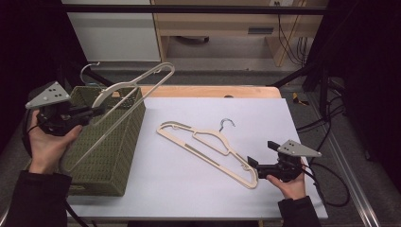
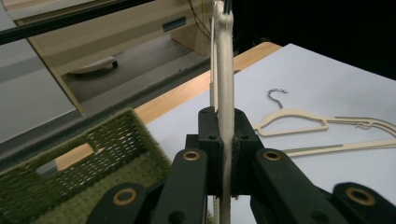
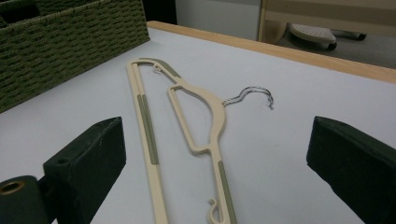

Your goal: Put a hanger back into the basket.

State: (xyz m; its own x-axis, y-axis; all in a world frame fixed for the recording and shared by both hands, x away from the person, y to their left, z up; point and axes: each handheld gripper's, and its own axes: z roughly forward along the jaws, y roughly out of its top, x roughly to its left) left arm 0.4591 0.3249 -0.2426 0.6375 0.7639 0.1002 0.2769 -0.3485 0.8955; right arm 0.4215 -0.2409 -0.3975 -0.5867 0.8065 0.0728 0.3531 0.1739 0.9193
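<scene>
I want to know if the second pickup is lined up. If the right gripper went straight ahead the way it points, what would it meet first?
Probably the cream hanger lying on the table: it lies between the right gripper's open fingers, just ahead.

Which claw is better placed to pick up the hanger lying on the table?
The right claw, probably: its jaws stand open just beside the lying hanger. The left claw is already shut on another hanger above the green basket.

Your left is blocked by the basket [image 1: 111,142]; a hanger [image 1: 208,149] lies mid-table; the far right is open.
</scene>
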